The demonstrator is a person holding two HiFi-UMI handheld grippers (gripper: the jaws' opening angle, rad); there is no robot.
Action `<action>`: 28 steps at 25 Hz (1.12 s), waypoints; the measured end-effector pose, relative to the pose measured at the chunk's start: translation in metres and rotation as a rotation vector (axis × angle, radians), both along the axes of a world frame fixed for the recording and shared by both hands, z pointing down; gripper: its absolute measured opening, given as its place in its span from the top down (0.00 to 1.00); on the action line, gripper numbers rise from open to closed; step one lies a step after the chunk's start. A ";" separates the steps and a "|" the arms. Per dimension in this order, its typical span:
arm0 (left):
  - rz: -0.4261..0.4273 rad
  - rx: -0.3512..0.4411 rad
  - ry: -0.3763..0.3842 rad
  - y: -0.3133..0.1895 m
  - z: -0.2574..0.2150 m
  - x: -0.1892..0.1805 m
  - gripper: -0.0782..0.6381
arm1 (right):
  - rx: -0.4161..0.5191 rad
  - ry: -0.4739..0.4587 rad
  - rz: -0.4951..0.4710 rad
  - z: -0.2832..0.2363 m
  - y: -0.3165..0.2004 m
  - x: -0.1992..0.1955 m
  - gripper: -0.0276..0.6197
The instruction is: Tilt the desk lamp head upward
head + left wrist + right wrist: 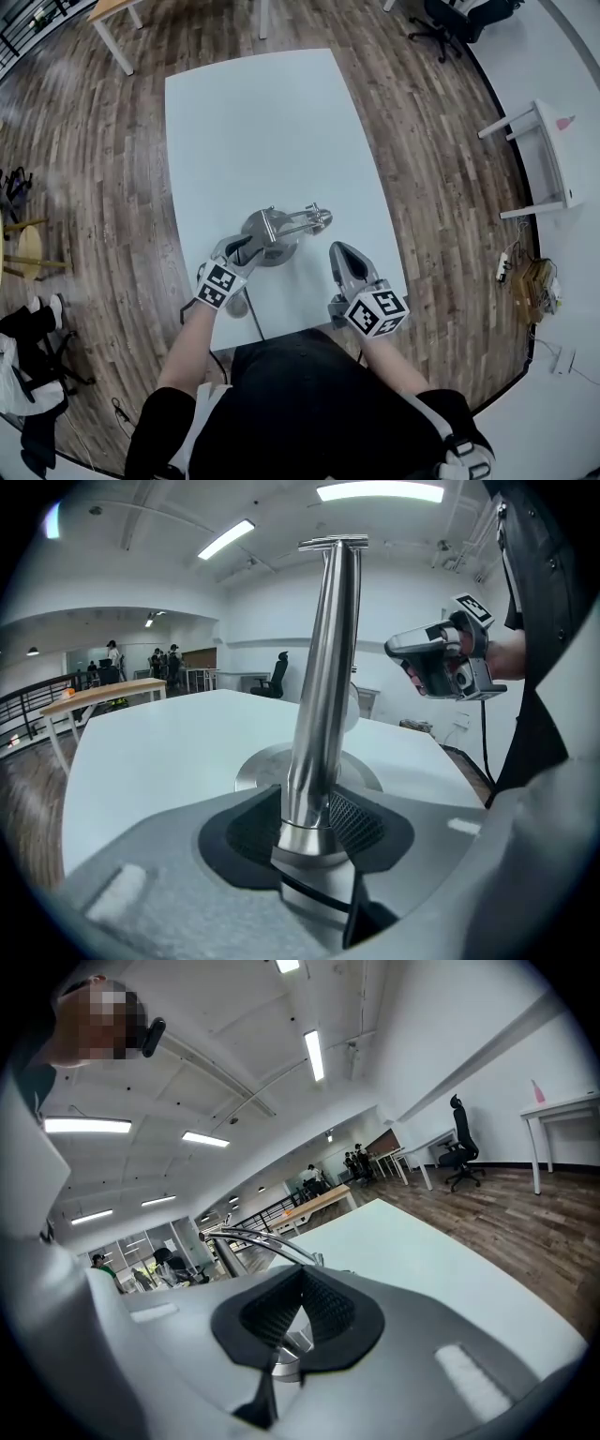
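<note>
Two grippers work at the near end of the white table [262,122], one on each side of the desk lamp [272,230].

Your left gripper [246,247] reaches in at the lamp's round base [258,236]. From the head view you cannot judge its jaws. The left gripper view settles it: they stand wide apart with the shiny upright post [323,686] between them. A gap shows at the left pad, so nothing is clamped. That view also shows the post rising straight up from the tabletop, which the steep look from above flattens.

In the middle, only the head view lays out the whole lamp. A thin arm runs from the post toward the right and ends in the small lamp head [320,218], over the table.

Your right gripper [341,253] hovers just right of the lamp, apart from it, tips pointing away from you. Its own view shows the jaws together with nothing held. Beyond them to the left it shows the lamp's curved arm [258,1241]. The left gripper view catches this gripper too, held up off the table.
</note>
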State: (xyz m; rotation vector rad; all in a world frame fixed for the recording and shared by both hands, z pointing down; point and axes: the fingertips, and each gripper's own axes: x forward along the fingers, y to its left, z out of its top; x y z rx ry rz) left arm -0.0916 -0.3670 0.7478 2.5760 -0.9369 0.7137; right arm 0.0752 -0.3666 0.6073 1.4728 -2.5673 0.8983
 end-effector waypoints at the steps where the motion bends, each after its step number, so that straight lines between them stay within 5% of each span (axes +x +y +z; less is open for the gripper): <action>1: 0.010 0.004 -0.005 0.000 0.001 -0.001 0.66 | -0.001 -0.004 -0.003 0.000 -0.001 -0.002 0.96; 4: 0.049 0.027 -0.025 0.001 0.002 0.001 0.66 | 0.018 -0.066 -0.055 -0.004 -0.001 -0.013 0.95; 8: 0.058 0.040 -0.014 0.003 0.002 0.003 0.67 | -0.037 -0.279 -0.116 -0.013 -0.001 -0.031 0.95; 11: 0.049 0.027 -0.011 0.002 0.002 0.001 0.67 | -0.107 -0.482 -0.157 -0.021 -0.006 -0.049 0.67; 18: 0.047 0.014 -0.015 0.001 0.006 0.005 0.69 | -0.344 -0.974 -0.005 -0.011 -0.033 -0.043 0.67; 20: 0.057 0.023 -0.034 0.000 0.008 0.005 0.69 | -0.396 -1.036 0.044 -0.002 -0.036 -0.042 0.73; 28: 0.047 0.032 -0.036 0.000 0.009 0.003 0.69 | -0.524 -1.149 0.213 0.030 -0.048 -0.035 0.71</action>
